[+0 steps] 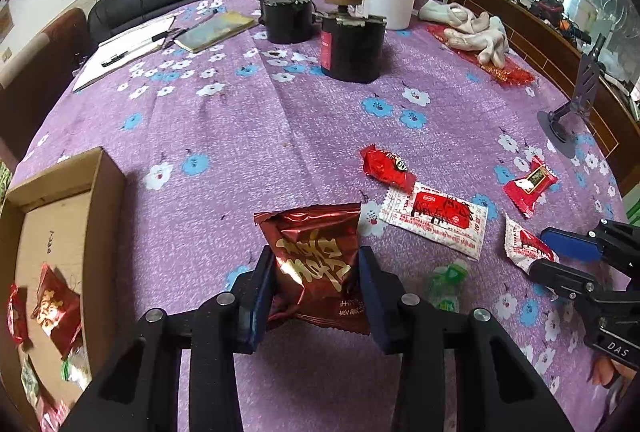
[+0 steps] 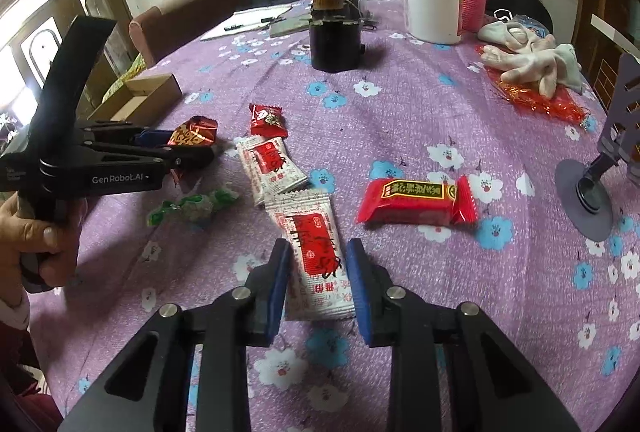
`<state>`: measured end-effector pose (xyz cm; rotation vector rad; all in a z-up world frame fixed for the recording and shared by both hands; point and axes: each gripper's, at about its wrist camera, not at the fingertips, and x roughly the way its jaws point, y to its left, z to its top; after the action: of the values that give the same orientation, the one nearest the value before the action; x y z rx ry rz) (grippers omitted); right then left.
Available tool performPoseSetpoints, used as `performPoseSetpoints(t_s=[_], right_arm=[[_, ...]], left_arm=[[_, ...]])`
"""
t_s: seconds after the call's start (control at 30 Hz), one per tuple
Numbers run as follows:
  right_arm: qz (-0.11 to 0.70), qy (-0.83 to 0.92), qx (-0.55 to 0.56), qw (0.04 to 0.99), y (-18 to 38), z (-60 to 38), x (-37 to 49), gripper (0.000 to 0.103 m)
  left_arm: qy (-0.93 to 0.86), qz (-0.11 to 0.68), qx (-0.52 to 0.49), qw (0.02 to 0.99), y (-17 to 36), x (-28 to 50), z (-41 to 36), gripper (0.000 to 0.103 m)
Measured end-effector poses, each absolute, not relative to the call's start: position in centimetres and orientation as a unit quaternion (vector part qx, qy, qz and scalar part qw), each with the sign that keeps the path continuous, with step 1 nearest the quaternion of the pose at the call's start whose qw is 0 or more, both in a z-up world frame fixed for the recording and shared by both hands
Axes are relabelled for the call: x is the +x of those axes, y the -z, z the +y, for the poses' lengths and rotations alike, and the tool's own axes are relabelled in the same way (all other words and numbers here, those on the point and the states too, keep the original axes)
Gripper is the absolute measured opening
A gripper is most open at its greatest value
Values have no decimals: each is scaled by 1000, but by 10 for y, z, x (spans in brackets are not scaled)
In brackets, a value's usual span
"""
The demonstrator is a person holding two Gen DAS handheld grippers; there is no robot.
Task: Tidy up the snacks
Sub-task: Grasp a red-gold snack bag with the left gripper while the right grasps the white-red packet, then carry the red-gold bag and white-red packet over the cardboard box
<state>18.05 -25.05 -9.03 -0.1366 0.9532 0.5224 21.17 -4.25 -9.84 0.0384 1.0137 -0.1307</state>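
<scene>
My left gripper was clamped on a dark red foil snack packet, held above the purple tablecloth, right of the cardboard box. My right gripper stood with jaws apart astride a white-and-red sachet lying flat between its fingers.

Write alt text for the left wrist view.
The left tongs grip a dark red foil snack packet above a purple floral tablecloth. A cardboard box holding a few snacks sits at left; more wrapped snacks and the right tongs lie at right.
</scene>
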Motion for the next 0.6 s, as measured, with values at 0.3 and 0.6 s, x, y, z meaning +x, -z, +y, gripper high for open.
performPoseSetpoints(t_s=[0.3,0.6], right_arm=[[442,-245,-53,861,84,-250,168,28],[423,-253,-35,869,65,-246,155,27]], left_arm=[[71,463,-2,883,77,189,-30,42],[52,442,-10,895,57,164,-13,42]])
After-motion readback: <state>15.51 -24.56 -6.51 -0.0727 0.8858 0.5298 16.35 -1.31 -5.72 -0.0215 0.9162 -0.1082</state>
